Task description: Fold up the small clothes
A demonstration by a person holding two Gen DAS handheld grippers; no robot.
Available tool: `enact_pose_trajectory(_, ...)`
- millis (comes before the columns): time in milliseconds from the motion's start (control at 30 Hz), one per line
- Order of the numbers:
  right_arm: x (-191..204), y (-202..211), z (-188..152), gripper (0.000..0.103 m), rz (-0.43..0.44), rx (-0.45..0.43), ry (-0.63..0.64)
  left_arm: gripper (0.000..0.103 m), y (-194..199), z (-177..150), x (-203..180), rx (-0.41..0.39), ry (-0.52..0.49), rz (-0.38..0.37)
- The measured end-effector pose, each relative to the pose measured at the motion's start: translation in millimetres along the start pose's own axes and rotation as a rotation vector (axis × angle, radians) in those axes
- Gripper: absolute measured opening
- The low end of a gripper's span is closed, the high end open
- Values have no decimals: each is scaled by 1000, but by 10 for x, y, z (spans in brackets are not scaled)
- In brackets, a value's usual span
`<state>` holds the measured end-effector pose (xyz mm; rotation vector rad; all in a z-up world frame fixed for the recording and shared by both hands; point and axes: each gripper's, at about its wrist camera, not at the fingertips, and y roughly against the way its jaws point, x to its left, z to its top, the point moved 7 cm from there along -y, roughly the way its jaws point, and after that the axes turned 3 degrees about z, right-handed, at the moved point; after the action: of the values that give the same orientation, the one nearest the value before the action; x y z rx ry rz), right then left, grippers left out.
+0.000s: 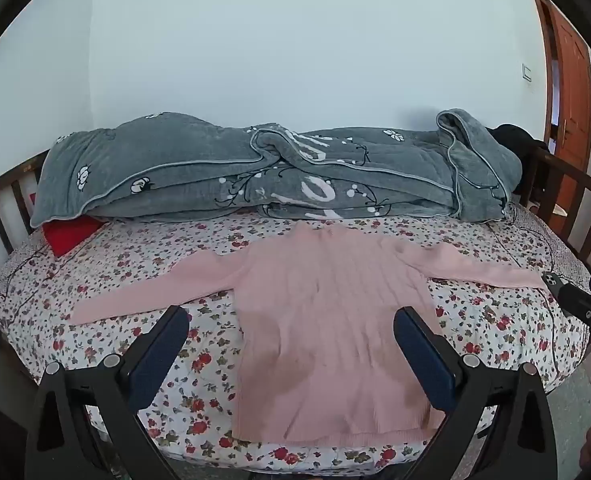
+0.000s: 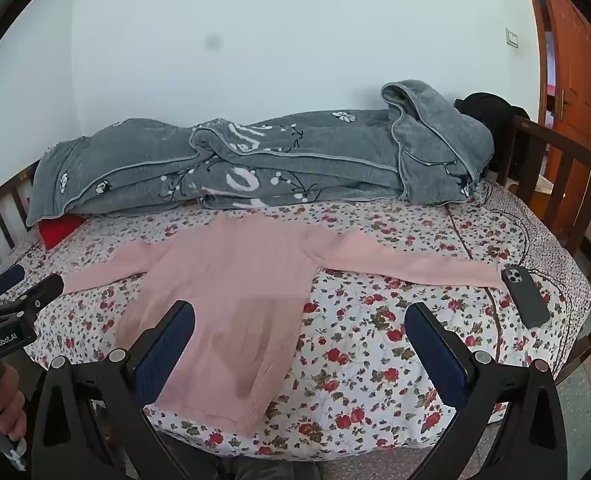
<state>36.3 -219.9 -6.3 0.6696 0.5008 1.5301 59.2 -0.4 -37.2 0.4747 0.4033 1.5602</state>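
Both grippers, left gripper [image 1: 291,322] and right gripper [image 2: 300,318], hover with fingers spread wide and empty; sweater [image 1: 327,320] lies flat toward twelve o'clock, sleeves outstretched for folding.

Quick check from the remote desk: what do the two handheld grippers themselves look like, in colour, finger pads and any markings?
Both match. The left gripper and right gripper have black angular frames with silver round pivot bolts and flat dark-blue textured pads on the fingers. In the right wrist view, the left unit's black body carries white "GenRobot.AI" lettering. No cables or sleeves show.
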Motion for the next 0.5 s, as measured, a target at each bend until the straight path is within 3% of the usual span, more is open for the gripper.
enact_pose_trajectory(500,21,-14,-22,103,-15,-5,14,103,-15,-50,29,-1,5,15)
